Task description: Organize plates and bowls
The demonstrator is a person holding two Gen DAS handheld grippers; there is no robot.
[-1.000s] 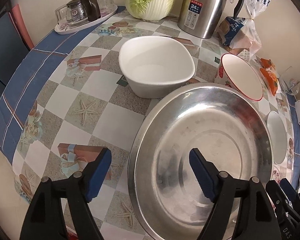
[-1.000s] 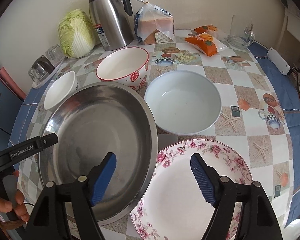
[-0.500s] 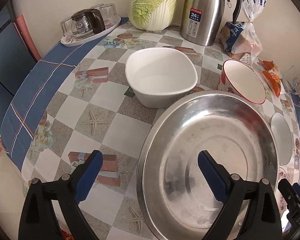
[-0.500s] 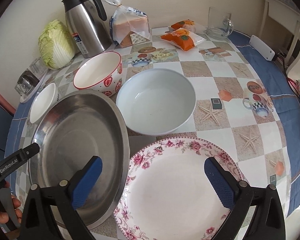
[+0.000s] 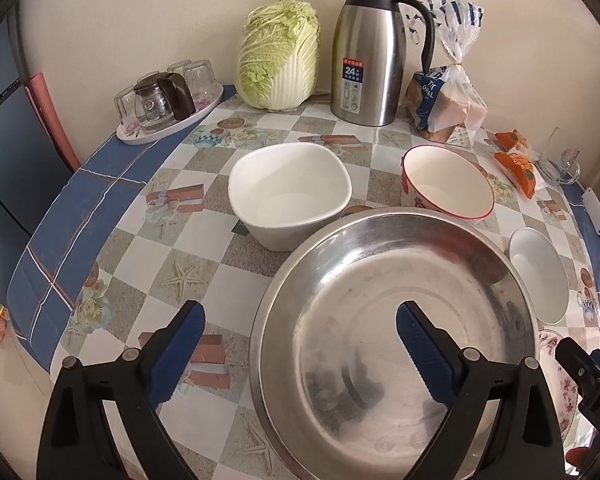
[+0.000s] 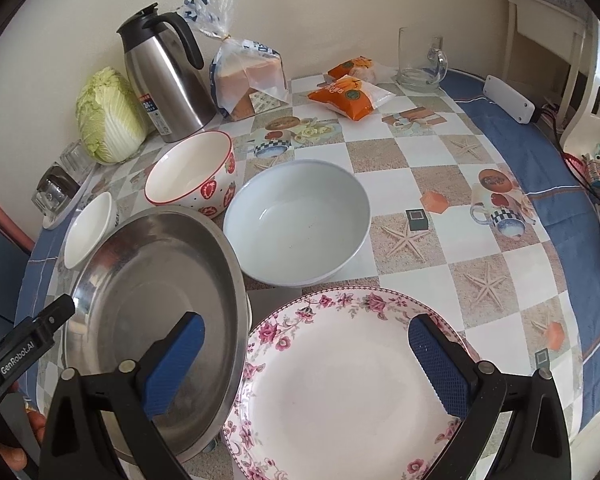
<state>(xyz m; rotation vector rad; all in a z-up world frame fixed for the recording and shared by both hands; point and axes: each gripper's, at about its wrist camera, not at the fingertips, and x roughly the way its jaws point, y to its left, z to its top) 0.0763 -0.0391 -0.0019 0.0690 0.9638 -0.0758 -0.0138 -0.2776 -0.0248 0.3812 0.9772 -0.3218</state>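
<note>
A large steel basin (image 5: 396, 328) sits at the table's near side; it also shows in the right wrist view (image 6: 152, 304). Behind it stand a white squarish bowl (image 5: 288, 196), a red-rimmed strawberry bowl (image 5: 446, 186) and a round pale bowl (image 6: 296, 220). A floral plate (image 6: 352, 384) lies to the right of the basin. My left gripper (image 5: 296, 336) is open and empty, its jaws straddling the basin's left rim. My right gripper (image 6: 306, 356) is open and empty above the floral plate's near left part.
A steel thermos (image 5: 368, 52), a cabbage (image 5: 278, 56), a bread bag (image 5: 446, 100) and a tray of glasses (image 5: 166, 104) line the back by the wall. Orange snack packs (image 6: 350, 94), a glass mug (image 6: 418, 60) and a white power strip (image 6: 508, 98) lie at the far right.
Both grippers have pulled back and risen, showing more of the table. My right gripper has shifted right, from over the basin's edge to over the floral plate. Both jaws stay open.
</note>
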